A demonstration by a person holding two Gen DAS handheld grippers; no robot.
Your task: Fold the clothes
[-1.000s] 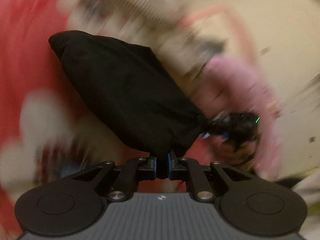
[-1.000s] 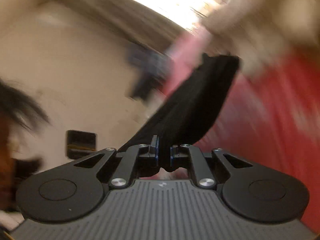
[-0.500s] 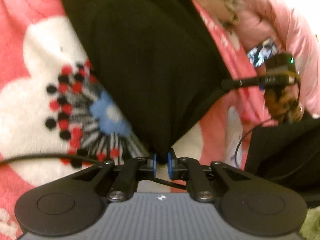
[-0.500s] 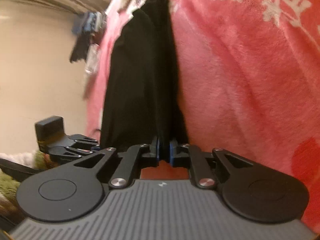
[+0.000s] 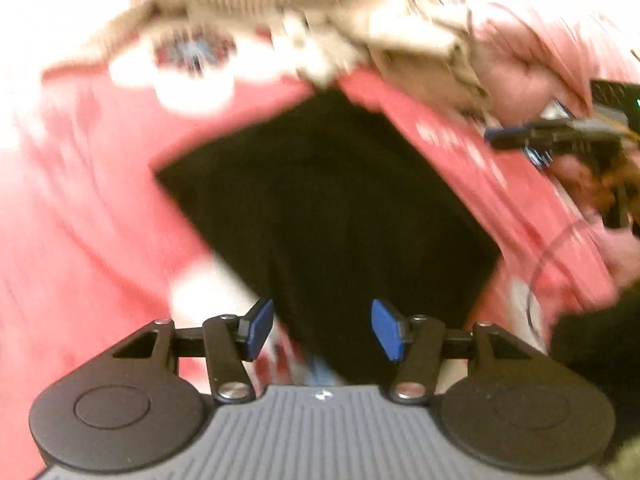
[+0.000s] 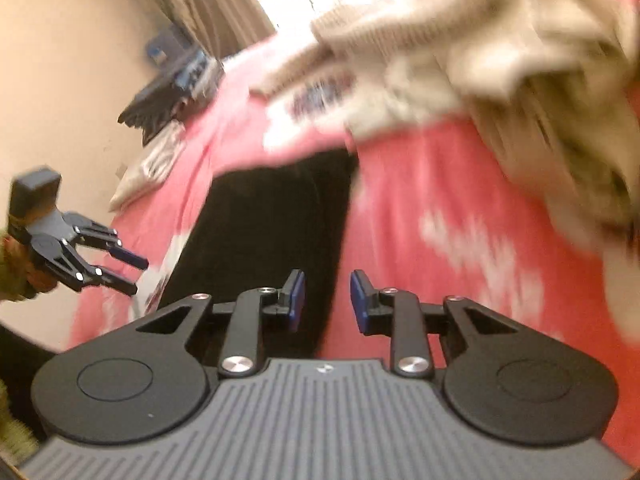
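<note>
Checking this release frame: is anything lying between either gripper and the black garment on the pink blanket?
Nothing visible does. The black garment lies flat on the pink blanket, right in front of the left gripper and the right gripper, whose jaws are opening. The beige knitwear lies beyond it.

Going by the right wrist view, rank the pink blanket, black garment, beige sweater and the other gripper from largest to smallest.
1. pink blanket
2. beige sweater, though nearness may inflate it
3. black garment
4. left gripper, smallest

Folded garment [image 5: 328,216] lies on blanket [image 5: 80,240] (sweater [image 5: 400,36] behind).
</note>
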